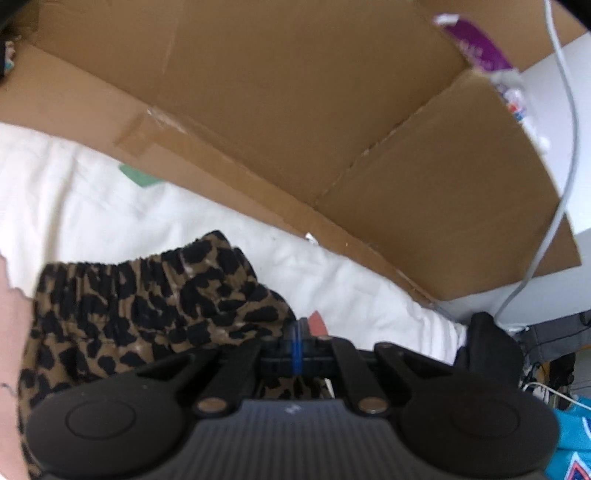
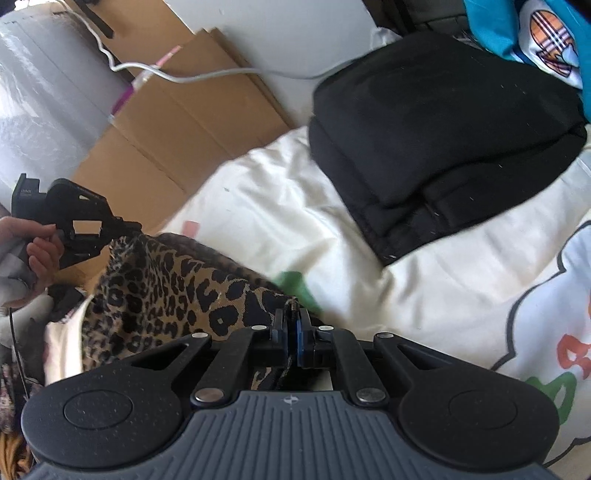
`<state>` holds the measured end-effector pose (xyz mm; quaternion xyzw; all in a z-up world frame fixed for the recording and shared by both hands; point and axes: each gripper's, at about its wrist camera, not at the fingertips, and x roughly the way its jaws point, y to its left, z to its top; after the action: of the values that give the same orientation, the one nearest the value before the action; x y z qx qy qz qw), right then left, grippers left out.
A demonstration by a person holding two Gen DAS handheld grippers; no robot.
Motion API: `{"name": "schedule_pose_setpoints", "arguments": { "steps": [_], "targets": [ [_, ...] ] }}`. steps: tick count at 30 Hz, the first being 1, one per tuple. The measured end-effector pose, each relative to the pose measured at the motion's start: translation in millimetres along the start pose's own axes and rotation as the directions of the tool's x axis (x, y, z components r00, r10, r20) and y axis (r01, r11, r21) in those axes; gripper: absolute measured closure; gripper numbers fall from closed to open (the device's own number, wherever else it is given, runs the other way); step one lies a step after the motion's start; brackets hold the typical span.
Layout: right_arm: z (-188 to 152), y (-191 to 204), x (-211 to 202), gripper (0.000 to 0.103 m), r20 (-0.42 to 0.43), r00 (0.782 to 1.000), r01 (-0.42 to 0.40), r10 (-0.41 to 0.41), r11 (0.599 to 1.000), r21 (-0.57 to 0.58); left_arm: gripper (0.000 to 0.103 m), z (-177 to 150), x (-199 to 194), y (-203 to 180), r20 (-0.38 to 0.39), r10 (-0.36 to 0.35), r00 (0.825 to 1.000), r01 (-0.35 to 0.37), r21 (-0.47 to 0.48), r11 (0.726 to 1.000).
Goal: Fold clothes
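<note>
Leopard-print garment [image 2: 166, 295] — lifted off the white bedding [image 2: 406, 258], stretched between both tools; left gripper [image 1: 297, 343] clamped on one edge near the elastic waistband, right gripper [image 2: 291, 332] pinched tight on another — seemingly to spread it for folding.

Left gripper [image 1: 297, 332] clamping leopard-print shorts [image 1: 147, 306]

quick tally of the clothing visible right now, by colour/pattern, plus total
Leopard print: 1, the leopard-print garment pinched by both the left gripper and the right gripper
Black: 1, the folded black garment on the white bedding
Blue: 1, the blue garment behind it
Total: 3
</note>
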<state>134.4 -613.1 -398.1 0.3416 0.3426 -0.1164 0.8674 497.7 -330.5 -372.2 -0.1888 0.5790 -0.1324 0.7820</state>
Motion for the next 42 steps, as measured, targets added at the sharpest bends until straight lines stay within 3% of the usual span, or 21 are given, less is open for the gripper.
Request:
{"name": "schedule_pose_setpoints", "arguments": {
  "steps": [9, 14, 17, 19, 22, 26, 28, 33, 36, 42],
  "targets": [
    [4, -3, 0, 0.101, 0.015, 0.999, 0.034, -0.033, 0.999, -0.022, 0.103, -8, 25, 5, 0.023, -0.068, 0.997, 0.068, 0.015, 0.998],
    [4, -1, 0, 0.101, 0.039, 0.997, 0.075, -0.073, 0.996, -0.047, 0.102, -9, 37, 16, 0.013, -0.103, 0.995, 0.103, -0.025, 0.994],
    [4, -5, -1, 0.101, 0.035, 0.996, 0.084, -0.083, 0.996, -0.034, 0.092, -10, 29, 15, 0.006, -0.139, 0.990, 0.139, -0.001, 0.990],
    [3, -7, -1, 0.100, 0.022, 0.997, 0.076, -0.075, 0.997, -0.020, 0.078, -10, 19, 11, 0.003, -0.162, 0.987, 0.162, 0.034, 0.986],
    [3, -10, -7, 0.099, 0.021, 0.997, 0.071, -0.071, 0.997, 0.005, 0.074, -18, -3, -2, -0.019, -0.169, 0.985, 0.170, 0.147, 0.974],
    [3, -10, -18, 0.097, 0.047, 0.995, 0.089, -0.089, 0.996, -0.001, 0.076, -45, -11, -13, -0.095, -0.147, 0.985, 0.166, 0.258, 0.952],
    [3, -8, -25, 0.097, 0.067, 0.993, 0.101, -0.100, 0.995, -0.014, 0.087, -60, -3, -17, -0.144, -0.123, 0.982, 0.161, 0.289, 0.944],
    [6, -1, -38, 0.097, 0.118, 0.987, 0.121, -0.113, 0.991, -0.064, 0.094, -97, 17, -27, -0.220, -0.065, 0.973, 0.144, 0.366, 0.919],
    [6, 7, -35, 0.097, 0.111, 0.990, 0.099, -0.089, 0.991, -0.091, 0.096, -111, 27, -33, -0.241, -0.022, 0.970, 0.125, 0.421, 0.898],
    [1, 24, -17, 0.097, 0.054, 0.998, 0.031, -0.024, 0.990, -0.137, 0.102, -118, 41, -40, -0.210, -0.023, 0.977, 0.112, 0.425, 0.898]
  ]
}}
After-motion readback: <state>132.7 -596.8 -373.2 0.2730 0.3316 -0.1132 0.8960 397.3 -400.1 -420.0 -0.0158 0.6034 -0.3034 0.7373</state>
